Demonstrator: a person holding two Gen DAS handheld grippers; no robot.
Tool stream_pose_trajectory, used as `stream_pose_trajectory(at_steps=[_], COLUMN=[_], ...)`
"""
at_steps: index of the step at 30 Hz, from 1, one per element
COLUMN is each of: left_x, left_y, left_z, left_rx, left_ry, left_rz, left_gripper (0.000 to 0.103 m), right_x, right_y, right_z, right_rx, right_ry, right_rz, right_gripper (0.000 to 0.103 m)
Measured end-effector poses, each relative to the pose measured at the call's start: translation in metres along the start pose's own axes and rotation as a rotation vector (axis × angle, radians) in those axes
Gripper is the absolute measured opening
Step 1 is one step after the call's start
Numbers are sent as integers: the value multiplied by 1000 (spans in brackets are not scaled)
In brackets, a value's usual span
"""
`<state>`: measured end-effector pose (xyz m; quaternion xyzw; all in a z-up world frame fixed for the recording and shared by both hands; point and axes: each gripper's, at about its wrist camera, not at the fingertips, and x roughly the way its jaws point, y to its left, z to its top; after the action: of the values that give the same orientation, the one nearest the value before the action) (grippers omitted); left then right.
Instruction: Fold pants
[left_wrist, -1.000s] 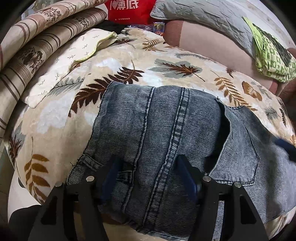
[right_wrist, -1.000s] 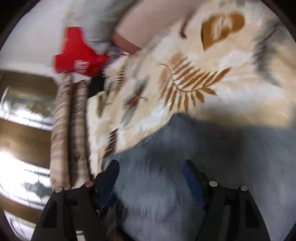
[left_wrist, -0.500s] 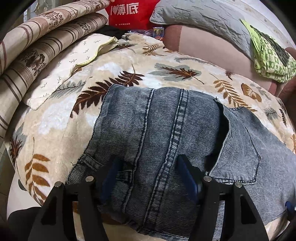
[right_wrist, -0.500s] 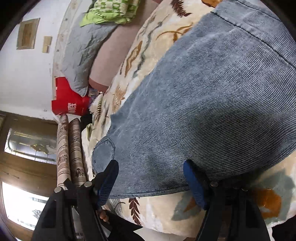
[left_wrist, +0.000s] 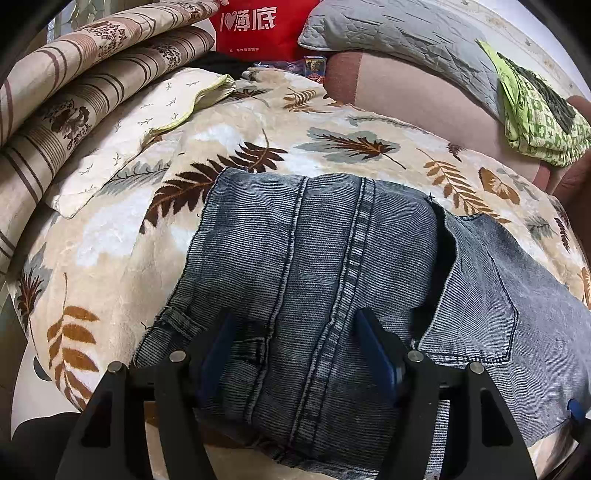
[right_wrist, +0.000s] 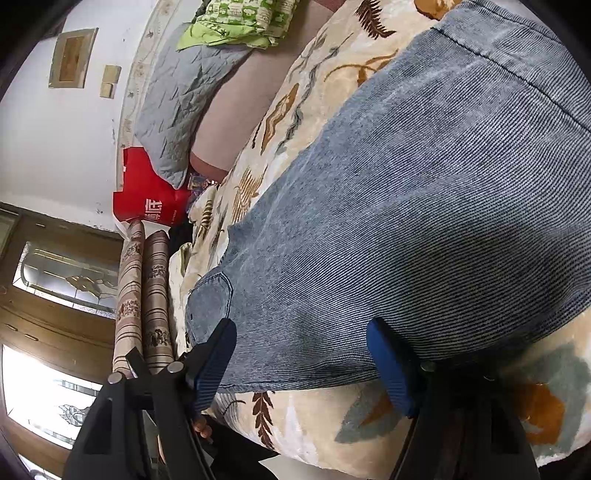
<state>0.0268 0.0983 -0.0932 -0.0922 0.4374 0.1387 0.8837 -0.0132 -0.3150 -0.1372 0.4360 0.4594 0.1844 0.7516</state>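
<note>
Both hand-held grippers sat open: left hand-held gripper (left_wrist: 295, 354) straddled jeans (left_wrist: 332, 280) waistband, right hand-held gripper (right_wrist: 301, 360) at near edge. You needed all layers pinched before lifting off leaf-print blanket (left_wrist: 110, 236).

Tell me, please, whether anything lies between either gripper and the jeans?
Nothing visible does. The left gripper stands open over the jeans, the right gripper open at their near edge, with only the blanket beneath.
</note>
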Motion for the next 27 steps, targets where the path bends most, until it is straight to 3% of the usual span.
stream_pose_trajectory(at_steps=[8,13,18,20,22,25,27], left_x=[0,1,1,-2,-11,-39,-55], left_y=[0,-1,-3,-4,-6,-23,-47], left_z=[0,1,2,5,9,17,23], left_rx=[0,2,7,5,-6,7,39], left_ry=[-2,-3,-7,0,-9,-62,-80], left_rz=[-1,11,33,47,70,28,-36], left_gripper=[69,70,72,72,72,72,72], right_x=[-16,-75,-109,-113,-126,-147,-157], right_y=[4,3,-58,-73,-61,-52,-61], right_z=[-1,16,37,39,41,34,25], right_rx=[8,19,225,283,241,226,284], right_ry=[2,-152,-275,-270,-290,-310,-310], right_rz=[-7,14,-118,-30,-3,16,-36], right_gripper=[76,76,80,80,80,80,80])
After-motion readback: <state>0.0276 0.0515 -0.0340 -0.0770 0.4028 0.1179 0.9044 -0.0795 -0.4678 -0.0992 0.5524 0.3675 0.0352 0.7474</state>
